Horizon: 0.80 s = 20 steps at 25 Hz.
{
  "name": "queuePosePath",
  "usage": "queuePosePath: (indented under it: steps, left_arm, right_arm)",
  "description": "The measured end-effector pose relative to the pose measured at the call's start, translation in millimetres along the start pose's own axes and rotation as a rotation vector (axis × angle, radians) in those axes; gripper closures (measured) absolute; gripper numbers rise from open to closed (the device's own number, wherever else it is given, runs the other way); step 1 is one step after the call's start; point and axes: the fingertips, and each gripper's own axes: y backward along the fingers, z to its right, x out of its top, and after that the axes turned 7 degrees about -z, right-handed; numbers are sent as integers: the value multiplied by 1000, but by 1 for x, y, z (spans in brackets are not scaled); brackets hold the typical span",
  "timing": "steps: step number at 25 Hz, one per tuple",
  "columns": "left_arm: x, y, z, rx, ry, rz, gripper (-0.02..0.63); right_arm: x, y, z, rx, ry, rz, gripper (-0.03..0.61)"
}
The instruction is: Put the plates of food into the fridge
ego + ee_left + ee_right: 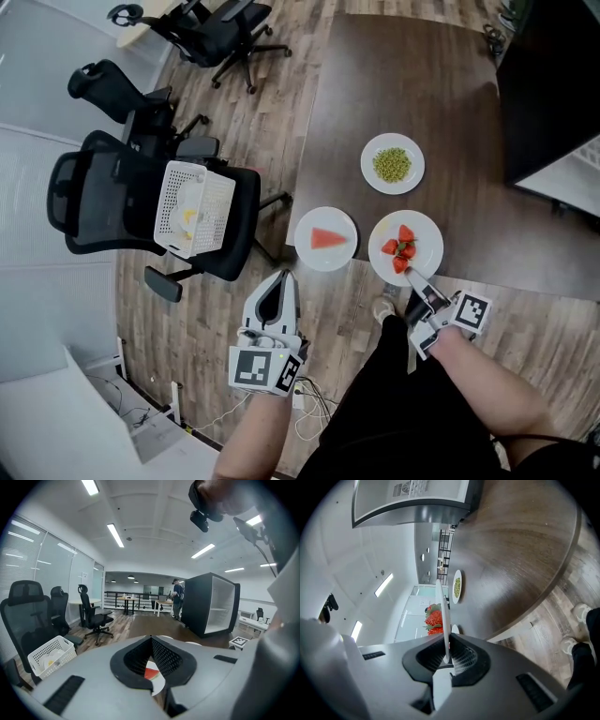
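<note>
The right hand-held gripper [413,275], rolled onto its side at the end of the bare right forearm [492,389], has its jaws pinched on the near rim of the strawberry plate [427,246]. The left hand-held gripper [281,278] sits well apart to its left, at the end of the left forearm [251,433]. It points forward, jaws tip to tip with nothing between them.

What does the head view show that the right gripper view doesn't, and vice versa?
Head view only: the left gripper, and a white basket on an office chair. Right gripper view only: ceiling lights, and the right gripper shut on the rim of the strawberry plate, seen edge-on. Both: that plate, the pea plate and the dark table.
</note>
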Motion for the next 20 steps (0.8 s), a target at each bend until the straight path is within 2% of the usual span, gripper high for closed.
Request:
queuePosePath:
  steps: [10, 17, 20]
  left_arm:
    - [3, 3, 17, -104, -36, 12, 609]
    - [24, -8, 33, -167, -84, 78, 609]
    - [37, -10, 38, -193, -71, 91, 609]
  right_arm:
    - [6, 7, -35, -6, 8, 63, 554]
    - [25, 22, -59, 6, 48, 98, 554]
    - [38, 36, -77, 12, 33, 148, 554]
